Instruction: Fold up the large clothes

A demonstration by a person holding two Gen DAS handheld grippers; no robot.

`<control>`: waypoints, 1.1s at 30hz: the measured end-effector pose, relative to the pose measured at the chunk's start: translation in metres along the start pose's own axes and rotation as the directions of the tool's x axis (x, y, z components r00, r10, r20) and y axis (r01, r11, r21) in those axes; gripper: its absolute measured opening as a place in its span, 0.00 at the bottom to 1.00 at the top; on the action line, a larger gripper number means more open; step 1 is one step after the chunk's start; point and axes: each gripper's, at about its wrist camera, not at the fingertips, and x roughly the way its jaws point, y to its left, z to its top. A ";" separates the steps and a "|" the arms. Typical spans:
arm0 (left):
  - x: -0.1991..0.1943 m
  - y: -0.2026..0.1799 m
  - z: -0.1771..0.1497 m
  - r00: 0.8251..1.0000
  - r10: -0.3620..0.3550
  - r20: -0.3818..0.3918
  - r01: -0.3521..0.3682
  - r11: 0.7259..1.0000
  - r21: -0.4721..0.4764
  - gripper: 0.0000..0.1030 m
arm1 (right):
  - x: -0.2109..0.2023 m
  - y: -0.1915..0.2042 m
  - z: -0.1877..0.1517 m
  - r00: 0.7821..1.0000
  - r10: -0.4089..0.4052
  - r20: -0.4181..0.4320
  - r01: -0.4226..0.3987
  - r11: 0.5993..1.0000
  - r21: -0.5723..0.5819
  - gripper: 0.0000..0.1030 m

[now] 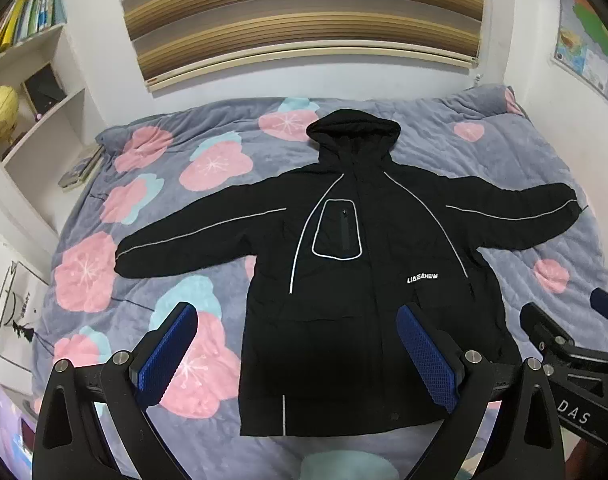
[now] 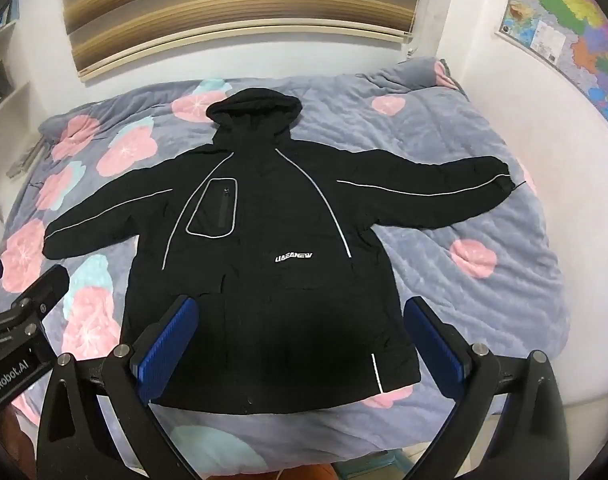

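Note:
A black hooded jacket [image 1: 344, 280] [image 2: 264, 272] with thin white piping and a white chest logo lies face up on the bed, both sleeves spread out sideways and the hood toward the far wall. My left gripper [image 1: 298, 354] hangs open above the jacket's lower left part, with nothing between its blue pads. Over the jacket's hem my right gripper [image 2: 302, 346] is open too, also holding nothing. Each gripper shows at the edge of the other's view: the right one [image 1: 564, 344] and the left one [image 2: 28, 320].
The bed carries a grey quilt [image 1: 152, 216] [image 2: 464, 208] with pink and teal flowers. A white bookshelf [image 1: 32, 80] with a yellow globe stands at the left. A striped blind [image 1: 300, 12] hangs on the far wall and a map [image 2: 564, 28] on the right wall.

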 end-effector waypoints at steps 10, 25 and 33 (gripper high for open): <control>0.008 0.009 -0.007 1.000 -0.017 -0.021 0.017 1.000 0.007 0.97 | -0.005 0.010 -0.005 1.000 0.010 0.000 -0.010 1.000 -0.003 1.00; 0.010 0.019 -0.013 0.999 -0.034 -0.017 0.034 0.999 0.022 0.97 | -0.006 0.026 -0.013 1.000 0.000 -0.021 0.001 1.000 0.008 1.00; 0.016 0.029 -0.015 0.999 -0.042 -0.019 0.042 0.999 0.028 0.97 | -0.003 0.037 -0.014 0.999 0.003 -0.032 -0.003 1.000 0.014 1.00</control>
